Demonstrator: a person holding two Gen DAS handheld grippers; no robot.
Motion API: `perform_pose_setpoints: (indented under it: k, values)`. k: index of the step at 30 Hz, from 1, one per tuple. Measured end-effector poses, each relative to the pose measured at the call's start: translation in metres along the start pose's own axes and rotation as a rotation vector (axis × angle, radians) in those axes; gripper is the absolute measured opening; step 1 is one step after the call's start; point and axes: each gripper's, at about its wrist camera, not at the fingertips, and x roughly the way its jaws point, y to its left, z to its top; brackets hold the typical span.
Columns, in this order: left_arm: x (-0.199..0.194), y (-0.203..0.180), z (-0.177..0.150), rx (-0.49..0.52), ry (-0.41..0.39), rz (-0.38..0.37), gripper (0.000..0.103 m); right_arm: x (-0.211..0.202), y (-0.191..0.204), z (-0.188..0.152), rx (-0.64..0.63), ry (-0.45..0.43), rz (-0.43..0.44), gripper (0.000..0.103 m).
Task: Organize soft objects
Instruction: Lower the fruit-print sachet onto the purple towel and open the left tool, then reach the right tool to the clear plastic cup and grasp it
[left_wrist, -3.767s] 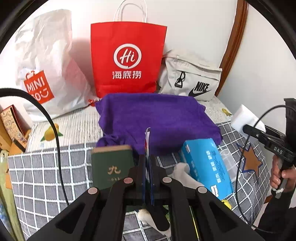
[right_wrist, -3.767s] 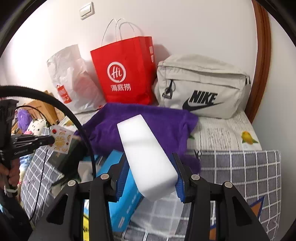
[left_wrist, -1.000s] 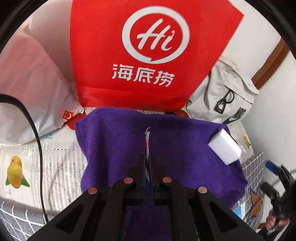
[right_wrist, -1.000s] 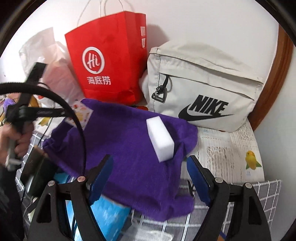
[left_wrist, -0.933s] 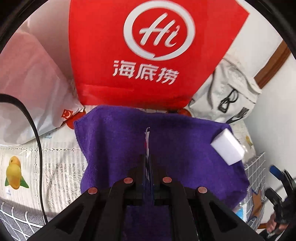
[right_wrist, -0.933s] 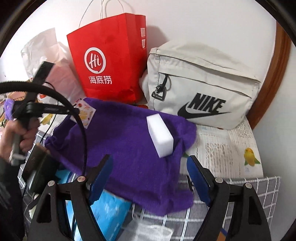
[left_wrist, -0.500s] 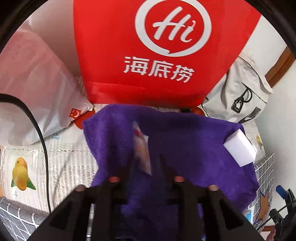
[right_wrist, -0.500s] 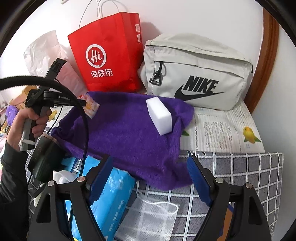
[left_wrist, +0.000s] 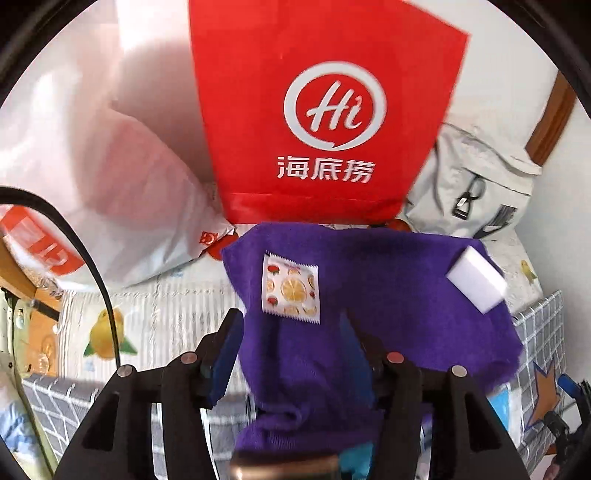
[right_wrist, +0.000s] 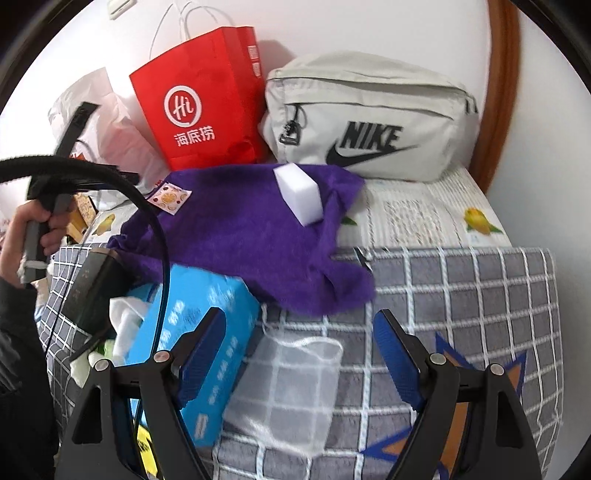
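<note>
A purple towel (left_wrist: 369, 295) (right_wrist: 240, 229) lies spread on the bed. A small fruit-printed packet (left_wrist: 290, 287) (right_wrist: 170, 196) lies flat on its left part. A white sponge block (left_wrist: 476, 283) (right_wrist: 300, 197) lies on its right part. My left gripper (left_wrist: 288, 347) is open and empty, just behind the packet and above the towel. My right gripper (right_wrist: 295, 350) is open and empty, low over the checked blanket, well back from the sponge.
A red paper bag (left_wrist: 325, 110) (right_wrist: 203, 99), a white plastic bag (left_wrist: 110, 177) and a grey Nike bag (right_wrist: 369, 118) stand against the wall. A blue tissue pack (right_wrist: 199, 332), a clear mesh pouch (right_wrist: 291, 387) and a dark box (right_wrist: 96, 284) lie on the grey checked blanket (right_wrist: 461, 295).
My left gripper opened and let go of the packet, which now lies flat on the towel. My right gripper, having left the sponge on the towel, pulled back and down.
</note>
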Motion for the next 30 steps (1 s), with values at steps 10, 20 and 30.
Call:
perform_pose_setpoints:
  k: [10, 20, 30]
  values:
    - [-0.085, -0.011, -0.074, 0.049, -0.106, -0.033, 0.053, 0.007, -0.018, -0.04, 0.022, 0.057, -0.021, 0.082]
    - [-0.117, -0.027, -0.158, 0.085, -0.093, -0.062, 0.055, 0.055, -0.019, -0.058, 0.102, 0.179, 0.097, 0.082]
    - [-0.111, -0.026, -0.21, 0.05, -0.046, -0.074, 0.055, 0.058, 0.002, -0.063, -0.013, 0.093, 0.025, 0.028]
